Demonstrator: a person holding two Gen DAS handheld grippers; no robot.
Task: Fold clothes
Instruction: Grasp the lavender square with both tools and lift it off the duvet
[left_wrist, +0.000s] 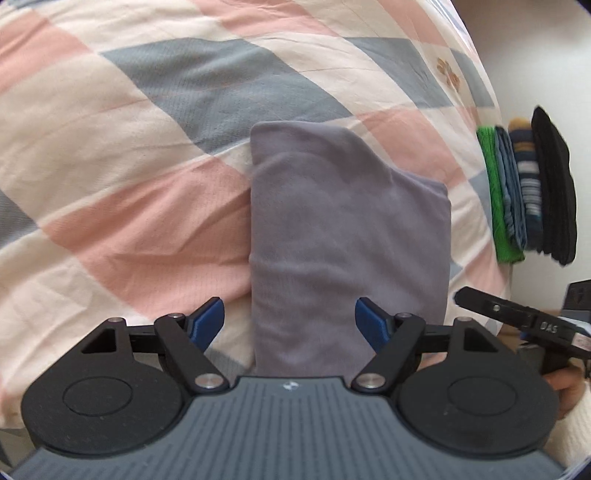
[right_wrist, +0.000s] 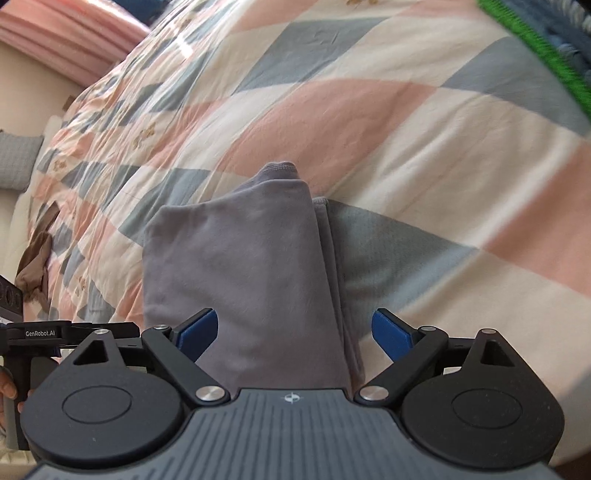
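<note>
Grey soft folded garment (left_wrist: 347, 236) on checked quilt (left_wrist: 129, 206); both tongs spread.

Folded lilac-grey cotton garment (left_wrist: 347, 236) on checked pink, cream and grey quilt (left_wrist: 147, 147); left claw (left_wrist: 290, 321) spread wide before the garment; stacked folded clothes (left_wrist: 528, 192) right of it.

Soft matt cloth, hard plastic and a few bright metal pins.

The folded grey garment (left_wrist: 347, 236) looks like smooth, matt jersey. The bed cover (left_wrist: 140, 122) beneath it is woven cloth in pink, grey and cream checks, finely textured and creased. At 3 o'clock the stacked clothes (left_wrist: 528, 192) look knitted, the green one coarse. Each claw, left claw (left_wrist: 290, 321) and right claw (right_wrist: 294, 332), has matt black plastic arms, shiny metal pivot pins, blue pads (left_wrist: 207, 321) and a ribbed grey housing.
</note>
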